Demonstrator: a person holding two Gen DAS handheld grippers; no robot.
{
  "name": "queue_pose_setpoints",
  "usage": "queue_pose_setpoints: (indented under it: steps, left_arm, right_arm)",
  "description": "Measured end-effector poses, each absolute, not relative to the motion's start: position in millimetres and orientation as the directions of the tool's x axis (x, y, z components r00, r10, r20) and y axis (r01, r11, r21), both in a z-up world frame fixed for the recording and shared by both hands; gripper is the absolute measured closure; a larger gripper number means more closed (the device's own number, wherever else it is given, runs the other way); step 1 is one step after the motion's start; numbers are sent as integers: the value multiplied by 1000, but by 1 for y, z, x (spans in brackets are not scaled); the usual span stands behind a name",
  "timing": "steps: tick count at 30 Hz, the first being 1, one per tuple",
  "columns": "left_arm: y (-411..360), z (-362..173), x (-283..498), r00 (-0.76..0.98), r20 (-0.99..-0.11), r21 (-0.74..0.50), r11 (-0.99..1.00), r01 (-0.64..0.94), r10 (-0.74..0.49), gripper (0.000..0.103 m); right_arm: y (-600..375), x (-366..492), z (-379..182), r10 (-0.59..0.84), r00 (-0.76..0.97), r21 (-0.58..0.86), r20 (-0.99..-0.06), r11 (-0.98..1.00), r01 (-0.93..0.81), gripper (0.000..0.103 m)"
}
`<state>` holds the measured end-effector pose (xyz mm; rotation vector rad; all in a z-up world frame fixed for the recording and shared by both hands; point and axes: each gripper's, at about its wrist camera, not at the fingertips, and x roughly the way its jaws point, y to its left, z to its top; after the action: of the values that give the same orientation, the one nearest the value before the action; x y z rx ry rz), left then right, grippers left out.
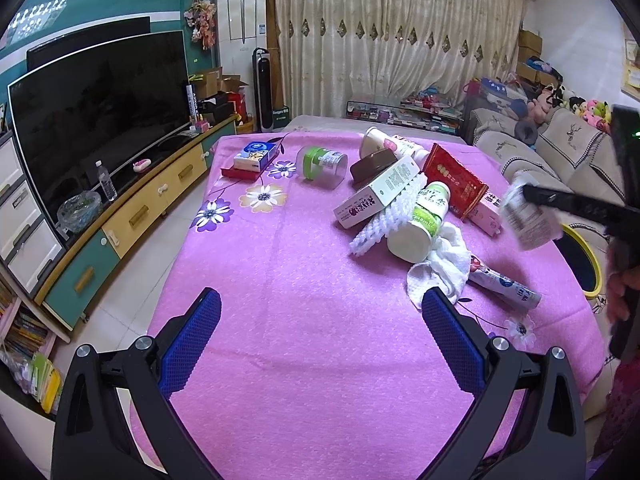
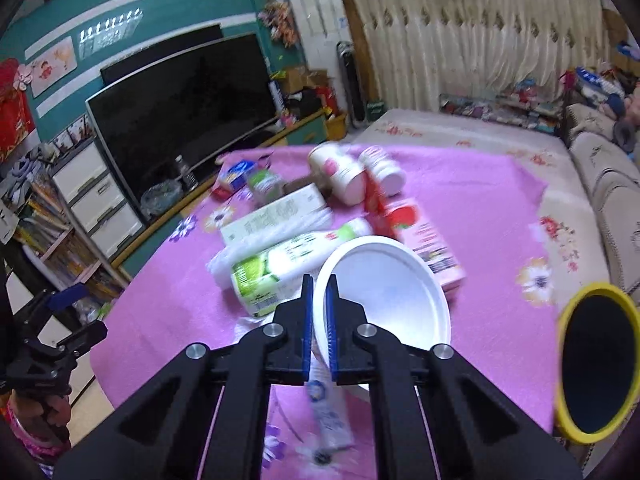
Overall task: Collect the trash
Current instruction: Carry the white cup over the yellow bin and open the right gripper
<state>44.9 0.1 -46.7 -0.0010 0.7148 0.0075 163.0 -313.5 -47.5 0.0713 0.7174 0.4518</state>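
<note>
Your right wrist view smeared throughout: print on bottle [image 2: 276,264] just ahead of fingertips unreadable, cartons beyond it mere blurs. Cup [image 2: 384,292] wall passes between your pads, its base hidden behind right gripper [image 2: 319,280] body. Tube [image 2: 330,420] under fingers partly covered. Bin [image 2: 598,364], right of fingers, cut by frame edge. In your left wrist view, same cup [image 1: 528,220] blurred, label illegible; right gripper [image 1: 532,196] body cropped at right edge.
</note>
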Motion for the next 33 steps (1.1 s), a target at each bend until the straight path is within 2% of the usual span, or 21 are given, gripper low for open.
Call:
queue_pose_setpoints:
  steps: [4,7,10,14,18,23,28,33]
  left_arm:
    - [-5,-49,47,749,-662,1,1000,10,-7,4]
    - [-11,-52,49,745,-667,3,1000,23,-15,4]
    - [-18,-54,53,738,-675,4,999,37,-25,4]
    - [-33,-56,58,728,-684,8,998,65,-42,4]
    - [-50,-57,62,721,-691,21,995,97,-56,4]
    - [-71,-61,68,710,-700,34,990,136,-73,4]
    - [-85,-68,73,687,-720,35,984,176,-98,4]
    - [-94,-75,78,674,-729,26,978,205,-122,4]
  right_arm:
    - [-361,161,-38,321,726,182,-609,947,-266,97]
    - [-412,167,-42,191,762,149,-619,981,-125,97]
    - [-469,183,-61,49,743,102,-668,994,27,97]
    - [-525,212,-105,-53,646,57,-761,987,149,97]
    - [-560,247,-159,-87,507,26,-857,977,212,97]
    - [-579,273,-203,-119,388,-26,-914,971,237,96]
    - [-585,283,-223,-140,341,-51,-930,965,256,91]
    - [-581,274,-216,-167,359,-71,-918,961,267,86]
